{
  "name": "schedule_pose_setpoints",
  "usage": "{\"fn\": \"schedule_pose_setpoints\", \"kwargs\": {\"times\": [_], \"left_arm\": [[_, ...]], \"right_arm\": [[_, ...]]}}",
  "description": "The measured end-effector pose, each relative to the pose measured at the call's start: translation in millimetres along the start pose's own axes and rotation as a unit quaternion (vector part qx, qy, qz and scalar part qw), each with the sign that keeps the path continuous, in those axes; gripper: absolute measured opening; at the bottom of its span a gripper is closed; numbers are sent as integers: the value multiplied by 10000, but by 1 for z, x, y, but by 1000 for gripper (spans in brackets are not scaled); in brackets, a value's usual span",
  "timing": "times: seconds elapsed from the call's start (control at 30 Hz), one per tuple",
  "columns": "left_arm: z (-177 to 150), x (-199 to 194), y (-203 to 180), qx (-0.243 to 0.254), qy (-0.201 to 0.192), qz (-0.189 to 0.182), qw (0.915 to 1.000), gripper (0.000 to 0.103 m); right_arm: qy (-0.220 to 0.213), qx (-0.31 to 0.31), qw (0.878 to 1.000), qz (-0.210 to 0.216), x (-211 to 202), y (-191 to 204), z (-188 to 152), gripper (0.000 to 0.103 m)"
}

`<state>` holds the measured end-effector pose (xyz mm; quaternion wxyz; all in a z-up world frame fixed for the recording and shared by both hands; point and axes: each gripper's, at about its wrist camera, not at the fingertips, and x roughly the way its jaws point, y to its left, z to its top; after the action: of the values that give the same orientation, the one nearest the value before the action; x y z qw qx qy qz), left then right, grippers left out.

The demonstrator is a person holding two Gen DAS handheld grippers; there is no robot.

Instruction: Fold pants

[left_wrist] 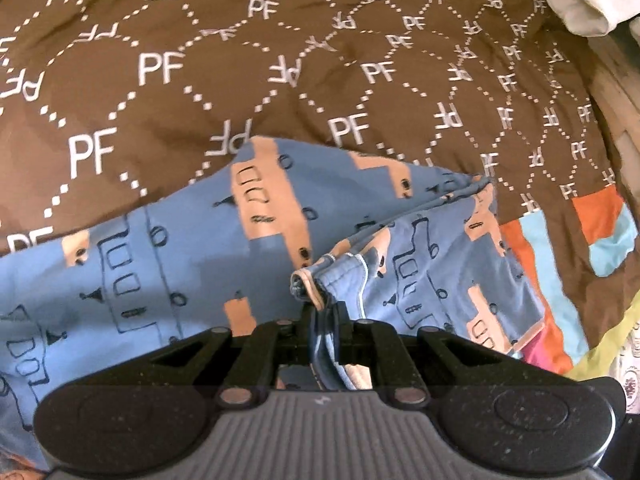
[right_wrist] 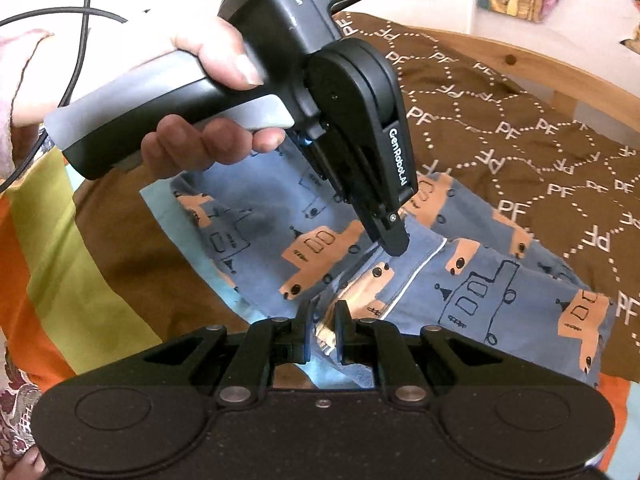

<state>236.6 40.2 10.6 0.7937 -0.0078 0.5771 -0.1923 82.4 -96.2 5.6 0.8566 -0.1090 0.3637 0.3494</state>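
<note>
Left gripper (left_wrist: 323, 314) pinches pants (left_wrist: 168, 256) hem, bunched fabric at 12 o'clock of fingers. Right gripper (right_wrist: 322, 322) clamps another edge. Pants on brown quilt (left_wrist: 240, 64), blue with tan vehicle print, partly folded, white piping.

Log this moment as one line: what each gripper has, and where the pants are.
left gripper: shut on pants edge | right gripper: shut on pants edge | blue printed pants: partly folded on brown PF quilt
</note>
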Motion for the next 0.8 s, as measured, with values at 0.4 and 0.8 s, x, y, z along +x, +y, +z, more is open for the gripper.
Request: {"fn": "schedule_pose_setpoints", "kwargs": {"times": [0.4,0.8], "left_arm": [[-8,7,4,90,21,89,9999,19],[-51,-17,-15,-155,-952,1163,9885,97]], "right_arm": [[161,165,9997,103,7,-6,-11,47],[-153,-113,9809,-1935,-58,-104,-24,102]]}}
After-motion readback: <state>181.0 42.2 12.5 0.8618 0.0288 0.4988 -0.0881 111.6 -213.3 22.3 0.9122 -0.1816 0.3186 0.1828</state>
